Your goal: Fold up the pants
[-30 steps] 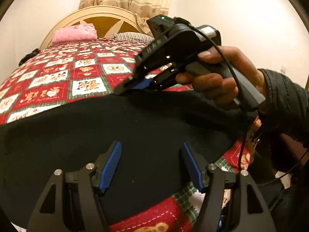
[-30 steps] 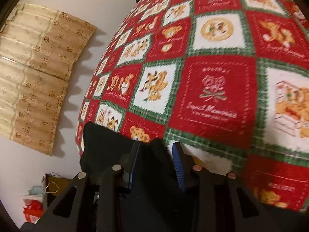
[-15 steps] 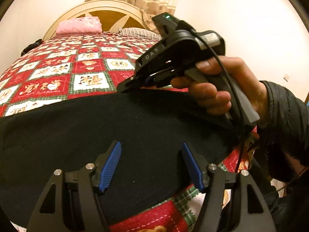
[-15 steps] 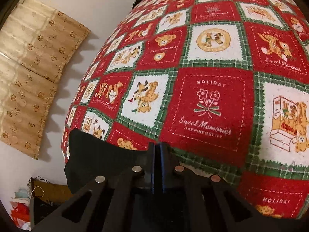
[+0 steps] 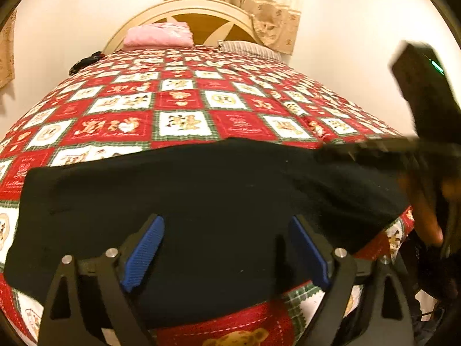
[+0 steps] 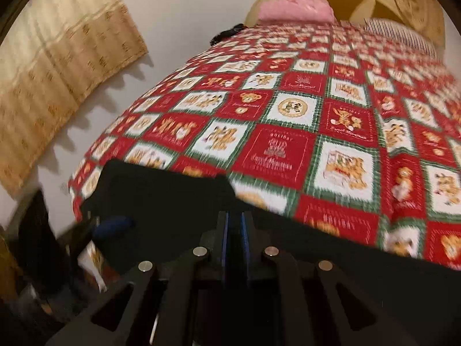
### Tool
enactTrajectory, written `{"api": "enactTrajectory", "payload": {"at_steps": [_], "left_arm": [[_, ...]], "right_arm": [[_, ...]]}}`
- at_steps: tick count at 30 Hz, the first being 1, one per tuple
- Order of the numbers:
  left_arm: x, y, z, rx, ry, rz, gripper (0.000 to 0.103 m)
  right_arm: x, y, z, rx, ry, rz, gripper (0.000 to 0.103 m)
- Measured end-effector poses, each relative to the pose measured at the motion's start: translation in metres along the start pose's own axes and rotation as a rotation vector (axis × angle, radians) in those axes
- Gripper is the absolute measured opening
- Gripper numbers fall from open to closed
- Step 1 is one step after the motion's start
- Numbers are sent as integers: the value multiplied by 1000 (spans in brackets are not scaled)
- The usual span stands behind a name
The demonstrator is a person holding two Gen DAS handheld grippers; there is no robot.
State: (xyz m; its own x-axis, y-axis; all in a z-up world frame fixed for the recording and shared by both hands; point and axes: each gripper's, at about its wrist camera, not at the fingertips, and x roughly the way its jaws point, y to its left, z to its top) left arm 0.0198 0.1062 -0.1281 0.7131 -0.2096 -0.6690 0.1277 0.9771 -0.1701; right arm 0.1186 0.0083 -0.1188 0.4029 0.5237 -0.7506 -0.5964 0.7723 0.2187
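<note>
The black pants (image 5: 201,201) lie flat across the near end of the bed, folded into a wide dark slab that runs from about 9 o'clock to 3 o'clock in the left wrist view, with the far edge pretty straight and the left corner squared off. What's new: the left gripper (image 5: 227,255) has just been opening its fingers, now spread wide with only cloth showing below the gap and nothing pinched, so I'd say it's done with that side. The right gripper (image 6: 234,242) was clamping the far edge of the pants half a second ago, and now it's pulled off toward 3 o'clock in the left view, blurred, fingers pressed nearly together; I can't make out any cloth between them in its own view, so it looks like it let go after smoothing or setting the edge. My read is this fold is laid down and the next one can start. Room-wise, the quilt (image 5: 178,103) is wide open from 10 to 2 o'clock all the way up to the pink pillow (image 5: 158,36) and the headboard (image 5: 184,8). The tight spot is the near edge at 6 o'clock and the right corner at 4 o'clock, where the pants sit close to the bed's drop-off and could slide.
</note>
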Motion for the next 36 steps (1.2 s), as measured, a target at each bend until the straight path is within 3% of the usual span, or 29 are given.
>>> {"api": "enactTrajectory", "payload": {"at_steps": [7, 14, 19, 24, 25, 26, 28, 31, 33, 36], "left_arm": [[5, 4, -5, -1, 35, 38, 91], [3, 4, -6, 3, 35, 39, 92], [-4, 10, -7, 14, 24, 51, 92], [-22, 45, -1, -18, -49, 161, 92], [-26, 57, -1, -32, -60, 196, 93], [-27, 68, -1, -43, -61, 234, 94], [-24, 87, -5, -70, -33, 285, 94], [-24, 99, -14, -72, -28, 302, 95], [-22, 95, -16, -40, -24, 315, 95], [-22, 90, -15, -50, -26, 317, 97]], "right_arm": [[11, 24, -53, -85, 79, -53, 11], [5, 17, -74, -16, 53, -30, 12], [3, 26, -81, -46, 30, -67, 12], [-2, 30, -83, -61, 3, -80, 13], [-4, 32, -83, -62, -6, -82, 23], [-6, 35, -82, -57, -25, -79, 46], [-9, 42, -80, -55, -60, -66, 68], [6, 59, -82, -125, -5, -65, 68], [8, 64, -86, -161, -20, -92, 68], [4, 58, -86, -141, -22, -56, 68]]}}
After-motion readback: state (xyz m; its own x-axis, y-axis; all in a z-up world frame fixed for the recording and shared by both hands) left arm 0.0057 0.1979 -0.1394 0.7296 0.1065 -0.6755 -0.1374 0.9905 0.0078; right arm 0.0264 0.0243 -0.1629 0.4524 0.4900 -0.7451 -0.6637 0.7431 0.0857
